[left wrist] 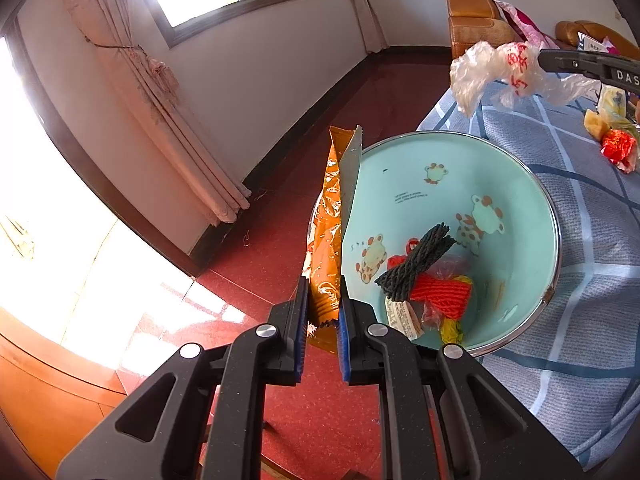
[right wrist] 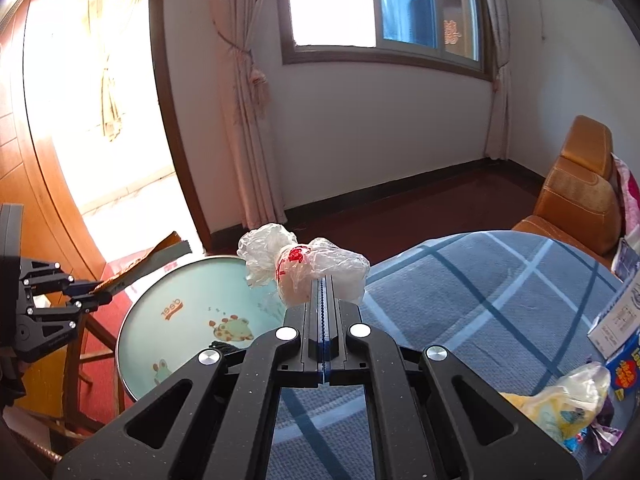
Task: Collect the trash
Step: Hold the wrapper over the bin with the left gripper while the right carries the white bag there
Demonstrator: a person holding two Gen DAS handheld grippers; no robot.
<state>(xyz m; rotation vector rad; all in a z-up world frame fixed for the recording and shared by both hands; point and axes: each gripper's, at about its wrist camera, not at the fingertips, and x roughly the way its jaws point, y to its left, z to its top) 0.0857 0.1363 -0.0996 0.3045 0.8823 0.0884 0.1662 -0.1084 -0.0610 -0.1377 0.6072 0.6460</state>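
- Left tongs (left wrist: 323,312): jaws nearly closed, pinching the bottom crimped edge of an orange snack wrapper (left wrist: 328,240); wrapper stands up from the pads, silver inner side showing at the torn top.
- Wrapper sits at the left rim of the basin, top end partly over the rim; the rest is over the red floor (left wrist: 280,208).
- Same left tongs (right wrist: 86,294) show from the right wrist view at far left, wrapper (right wrist: 156,258) sticking out toward the basin.
- Right tongs (right wrist: 325,280): jaws fully closed on a crumpled clear plastic bag with red print (right wrist: 304,266); bag bunches out on both sides of the tips.
- In the left wrist view the right tongs (left wrist: 540,60) come in from the upper right, the bag (left wrist: 496,72) hanging in the air above the far edge of the bed, beyond the basin rim, not touching it.
- Light-green enamel basin with cartoon animals (left wrist: 520,184) rests on the bed with blue plaid cover (left wrist: 580,240), at its edge; in the right wrist view the basin (right wrist: 192,288) is below and left of the held bag.
- Already in the basin: dark rope bundle (left wrist: 416,264), red rope bundle in clear wrap (left wrist: 444,296), a paper slip (left wrist: 404,316), a bit of yellow material (left wrist: 452,328).
- Still on the bed: red foil wrapper (left wrist: 618,148), yellow wrapper (left wrist: 596,122), clear bag with yellow print (right wrist: 568,400), blue carton (right wrist: 624,372).
- Background: orange leather chair (right wrist: 576,196), pink curtains (right wrist: 244,120), window (right wrist: 400,8).
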